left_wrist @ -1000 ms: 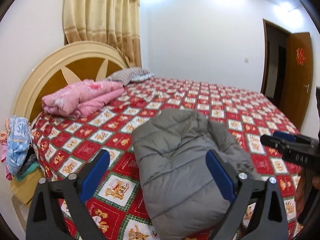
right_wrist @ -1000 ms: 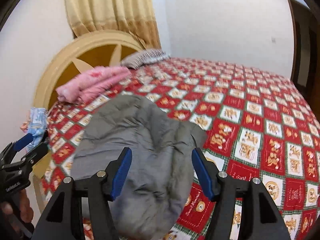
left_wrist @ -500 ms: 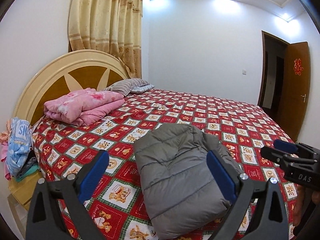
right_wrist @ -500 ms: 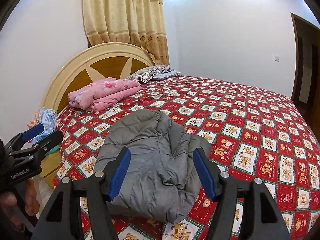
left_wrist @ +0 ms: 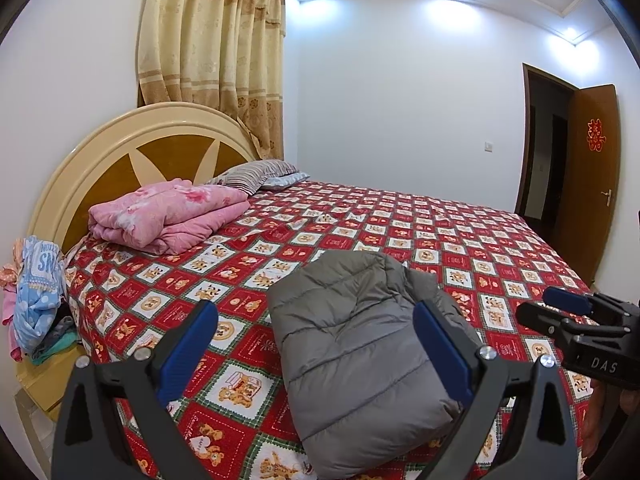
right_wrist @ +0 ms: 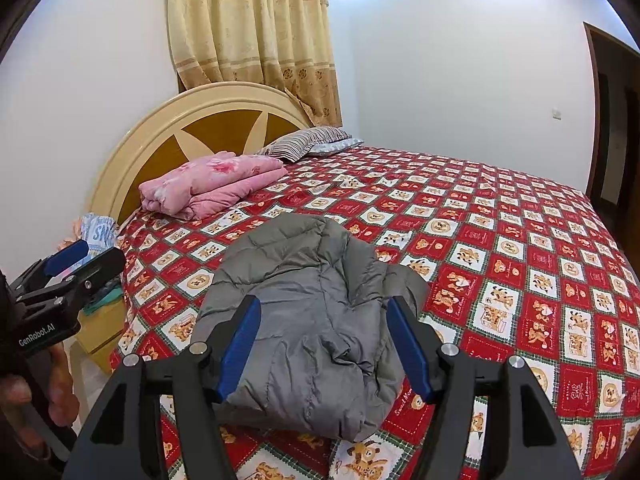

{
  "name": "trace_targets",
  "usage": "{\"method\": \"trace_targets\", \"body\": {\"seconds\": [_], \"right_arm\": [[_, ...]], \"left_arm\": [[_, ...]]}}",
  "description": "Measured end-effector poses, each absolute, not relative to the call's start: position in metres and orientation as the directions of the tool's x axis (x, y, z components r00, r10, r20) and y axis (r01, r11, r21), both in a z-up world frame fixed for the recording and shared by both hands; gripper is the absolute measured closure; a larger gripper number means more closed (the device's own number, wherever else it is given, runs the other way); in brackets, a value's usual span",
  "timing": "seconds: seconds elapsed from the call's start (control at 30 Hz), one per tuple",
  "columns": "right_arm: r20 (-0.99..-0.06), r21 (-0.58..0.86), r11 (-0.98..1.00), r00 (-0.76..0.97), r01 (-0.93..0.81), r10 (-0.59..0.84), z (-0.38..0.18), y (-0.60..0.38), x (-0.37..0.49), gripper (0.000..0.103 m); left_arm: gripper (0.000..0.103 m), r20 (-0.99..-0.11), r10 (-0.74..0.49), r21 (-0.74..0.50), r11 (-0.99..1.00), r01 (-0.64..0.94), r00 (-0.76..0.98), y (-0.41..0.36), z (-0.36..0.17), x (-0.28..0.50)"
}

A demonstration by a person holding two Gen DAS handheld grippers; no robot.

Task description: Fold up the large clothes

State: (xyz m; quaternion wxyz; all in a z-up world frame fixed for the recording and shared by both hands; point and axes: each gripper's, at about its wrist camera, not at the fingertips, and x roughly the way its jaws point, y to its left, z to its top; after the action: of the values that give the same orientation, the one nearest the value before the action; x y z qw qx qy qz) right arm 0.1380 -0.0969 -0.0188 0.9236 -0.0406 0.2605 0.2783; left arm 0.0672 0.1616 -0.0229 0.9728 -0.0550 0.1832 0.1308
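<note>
A grey quilted puffer jacket (left_wrist: 360, 352) lies folded in a compact bundle near the front edge of the bed; it also shows in the right wrist view (right_wrist: 308, 320). My left gripper (left_wrist: 316, 344) is open and empty, held back above the jacket's left side. My right gripper (right_wrist: 324, 340) is open and empty, held above the jacket's front part. Each gripper shows in the other's view: the right one at the right edge (left_wrist: 568, 312), the left one at the left edge (right_wrist: 76, 264). Neither touches the jacket.
The bed has a red patterned bedspread (left_wrist: 460, 240). A folded pink quilt (left_wrist: 168, 212) and striped pillows (left_wrist: 260, 172) lie by the round headboard (left_wrist: 120, 152). A clothes pile (left_wrist: 36, 300) sits on a nightstand at left. An open brown door (left_wrist: 592, 176) is at right.
Both grippers have drawn back and up from the jacket, so more of the room shows. The jacket lies still in its folded bundle.
</note>
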Motion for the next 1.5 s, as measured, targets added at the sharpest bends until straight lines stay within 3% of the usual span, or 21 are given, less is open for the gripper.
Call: {"method": "trace_targets", "body": {"seconds": [1.5], "right_arm": [[-0.518, 0.079, 0.843, 0.700, -0.532, 0.491, -0.0254, -0.0970, 0.1377, 0.037]], "left_arm": [[0.000, -0.388, 0.244, -0.027, 0.961, -0.276, 0.889, 0.1635, -0.0284, 0.0704]]}}
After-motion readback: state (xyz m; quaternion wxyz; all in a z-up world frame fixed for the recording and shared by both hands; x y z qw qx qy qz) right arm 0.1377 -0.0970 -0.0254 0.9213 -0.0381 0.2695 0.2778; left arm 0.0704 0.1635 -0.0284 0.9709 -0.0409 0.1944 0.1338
